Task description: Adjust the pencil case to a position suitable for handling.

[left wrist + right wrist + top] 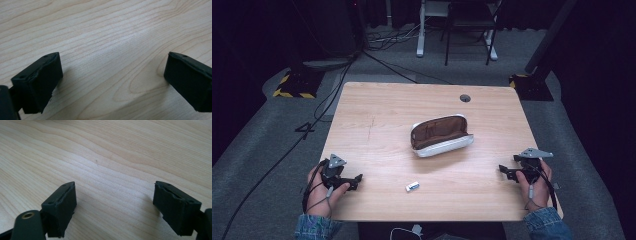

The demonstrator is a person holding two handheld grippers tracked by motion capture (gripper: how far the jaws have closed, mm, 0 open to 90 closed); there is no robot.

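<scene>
- Likely the small white object (pixel 412 186) goes into the open pouch (pixel 441 135) at twelve o'clock; approach low
- left gripper (pixel 354 180), right gripper (pixel 504 171): jaws spread, empty

Light wood-grain desk (pixel 377 107), squarish with rounded corners, standing on grey carpet; small round grommet hole (pixel 465 98) near the far edge, right of centre. Near the middle, an open pouch (pixel 440 135), white outside and brown inside, lying lengthwise with its opening turned up and toward the far side. Nearer the front edge, well apart from the pouch, a small white item (pixel 412 186) lying flat, too small to identify; bare wood grain (pixel 110 45) in the left gripper view, likewise (pixel 110 157) in the right one.
</scene>
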